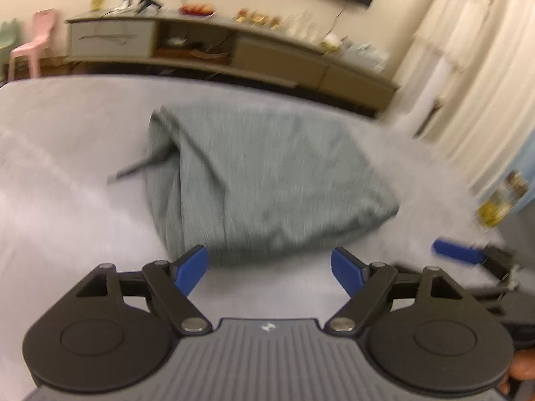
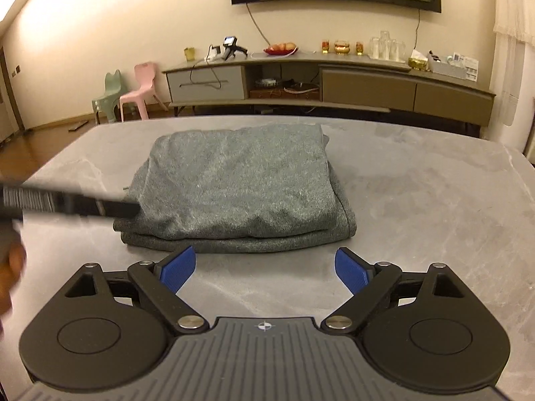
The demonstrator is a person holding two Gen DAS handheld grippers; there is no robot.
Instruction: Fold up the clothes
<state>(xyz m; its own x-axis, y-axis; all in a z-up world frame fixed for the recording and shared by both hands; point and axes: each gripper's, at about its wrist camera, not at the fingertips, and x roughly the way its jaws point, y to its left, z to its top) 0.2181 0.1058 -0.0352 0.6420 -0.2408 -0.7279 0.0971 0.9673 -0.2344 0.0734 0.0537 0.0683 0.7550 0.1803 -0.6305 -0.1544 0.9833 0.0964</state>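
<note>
Folded grey garment point(image 2: 234, 187) lay mid-worktop point(image 2: 434, 207), left claw point(image 1: 269, 269) and right claw point(image 2: 264, 269) both spread wide, empty, near its front edge.

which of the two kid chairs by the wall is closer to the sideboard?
The pink chair. It stands right beside the left end of the sideboard, while the pale green chair sits further left, on the pink one's far side.
</note>
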